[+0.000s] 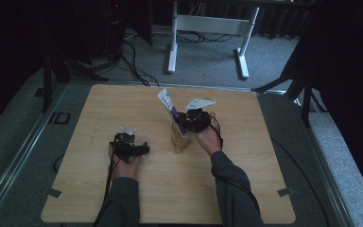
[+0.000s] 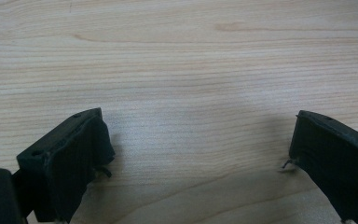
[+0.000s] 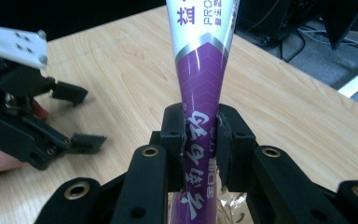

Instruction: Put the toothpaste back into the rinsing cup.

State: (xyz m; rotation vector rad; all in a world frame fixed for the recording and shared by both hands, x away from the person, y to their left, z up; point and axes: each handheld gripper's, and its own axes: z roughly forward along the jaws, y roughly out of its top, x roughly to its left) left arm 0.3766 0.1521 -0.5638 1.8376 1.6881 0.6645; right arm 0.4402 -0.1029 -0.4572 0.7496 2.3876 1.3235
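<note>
1. Black jaws of my right gripper (image 3: pixel 200 140) are clenched on a purple-and-white plastic toothpaste tube (image 3: pixel 200 84), pads pressing both its sides.
2. That tube (image 1: pixel 170 108) stands tilted, its lower end inside a clear amber glass cup (image 1: pixel 181 138) near the table's middle.
3. My left gripper (image 1: pixel 131 147) rests to the cup's left, apart from it, jaws spread wide over bare wood (image 2: pixel 191 70) with nothing between them.
4. Nothing lies between the two grippers except tabletop.
5. Under everything is a pale wood-grain table (image 1: pixel 246 189) with rounded corners.
6. Beyond it, grey carpet (image 1: pixel 208 61), white desk legs (image 1: pixel 172 42), trailing black cables (image 1: pixel 132 66) and dark curtains.
</note>
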